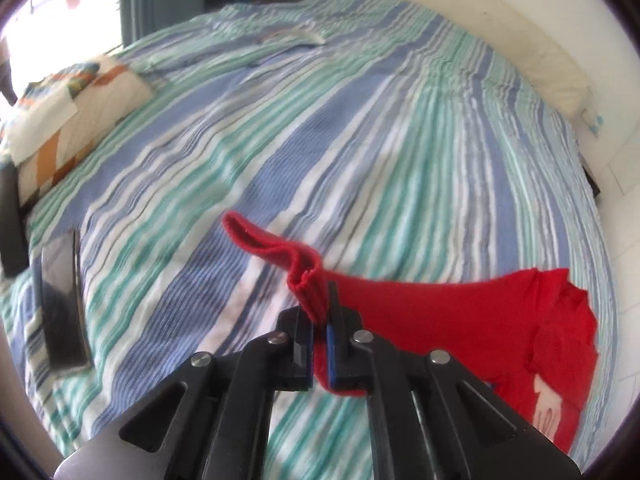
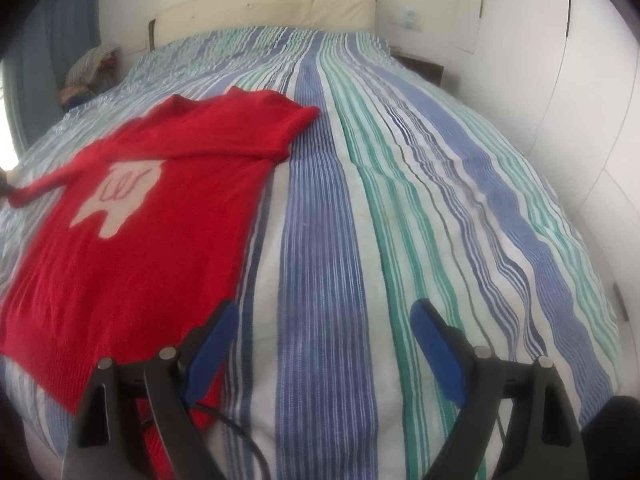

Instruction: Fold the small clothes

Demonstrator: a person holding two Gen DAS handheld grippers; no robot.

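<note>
Red knit sweater (image 2: 132, 216) lies front-up on the striped bed (image 2: 400, 200), body flat. One sleeve (image 2: 240, 120) is folded across the chest; the other sleeve's cuff (image 1: 308, 284) is clamped in the left gripper (image 1: 320, 332). Right gripper (image 2: 324, 344) stands apart, empty. Judged early: body folds remain.

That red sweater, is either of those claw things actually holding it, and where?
Yes. The left gripper is shut on the red sweater, pinching one sleeve near its cuff. The right gripper is open and holds nothing.

Sweater (image 2: 132, 216) on bedspread (image 2: 400, 200); headboard (image 2: 264, 8) behind
</note>
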